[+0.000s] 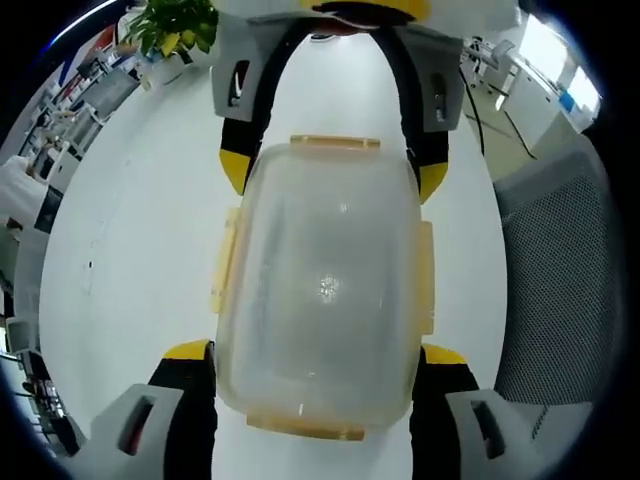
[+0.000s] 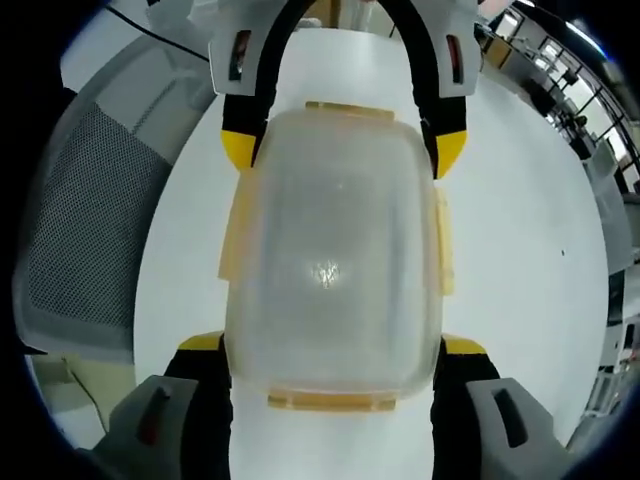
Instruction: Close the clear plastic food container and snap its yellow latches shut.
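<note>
**Operator:** Where did the container stand, and how were the tools set?

**Technician:** The clear plastic food container (image 1: 320, 290) lay lid-up on the white worktop (image 1: 140, 240), away from its edges, with a mesh chair (image 1: 560, 290) just beyond one edge. The two grippers faced each other across it. In the left gripper view, the left gripper (image 1: 315, 360) had its jaws spread wide, one yellow tip on either side of the container's near end. The right gripper (image 1: 335, 180) straddled the far end in the same manner. The right gripper view confirmed this, with the right gripper (image 2: 335, 350) open about the near end. Neither tool gripped anything; whether the tips touched the walls could not be told.

**Operator:** What was the state of the lid and latches?

**Technician:** The lid (image 2: 335, 250) appeared seated on the base. The yellow latches (image 2: 335, 402) on all four sides seemed to stand out flat rather than folded down, so the snapping step was judged not yet done.

**Operator:** How should that step have been performed?

**Technician:** One gripper should have steadied the container while the other pressed a latch downward over the rim until it caught. Opposite latches should have been taken in pairs to keep the lid level. Pressure on one end alone risked tipping or sliding the container on the smooth worktop.
</note>
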A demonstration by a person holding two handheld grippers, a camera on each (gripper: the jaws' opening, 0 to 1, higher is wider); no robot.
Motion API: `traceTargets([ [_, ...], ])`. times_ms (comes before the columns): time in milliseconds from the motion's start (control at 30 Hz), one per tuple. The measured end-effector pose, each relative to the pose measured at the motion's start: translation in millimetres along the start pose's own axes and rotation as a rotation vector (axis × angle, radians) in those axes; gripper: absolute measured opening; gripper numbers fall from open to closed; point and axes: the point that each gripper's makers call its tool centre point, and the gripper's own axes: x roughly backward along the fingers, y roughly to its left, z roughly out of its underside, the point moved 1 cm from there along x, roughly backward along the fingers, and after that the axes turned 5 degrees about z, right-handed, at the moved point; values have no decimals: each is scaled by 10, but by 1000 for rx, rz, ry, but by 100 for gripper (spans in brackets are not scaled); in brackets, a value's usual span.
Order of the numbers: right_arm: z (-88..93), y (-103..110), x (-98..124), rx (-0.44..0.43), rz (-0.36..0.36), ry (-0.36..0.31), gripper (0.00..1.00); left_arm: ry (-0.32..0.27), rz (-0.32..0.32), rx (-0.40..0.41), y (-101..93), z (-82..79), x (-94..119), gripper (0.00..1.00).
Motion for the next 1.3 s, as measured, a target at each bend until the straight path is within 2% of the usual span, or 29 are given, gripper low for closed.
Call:
traceTargets([
  [200, -100, -39, -55, 23, 11, 34, 80, -13, -18, 17, 19, 106, 27, 77],
  [500, -266, -104, -110, 35, 11, 23, 81, -11, -45, 29, 69, 267, 70, 78],
  [633, -329, -131, -138, 32, 16, 40, 81, -12, -48, 27, 111, 332, 92, 79],
  [933, -378, -202, -168, 31, 16, 74, 81, -14, -54, 23, 184, 392, 106, 79],
  [1300, -420, -267, -191, -10, 30, 95, 81, -15, -41, -14, 299, 434, 112, 80],
])
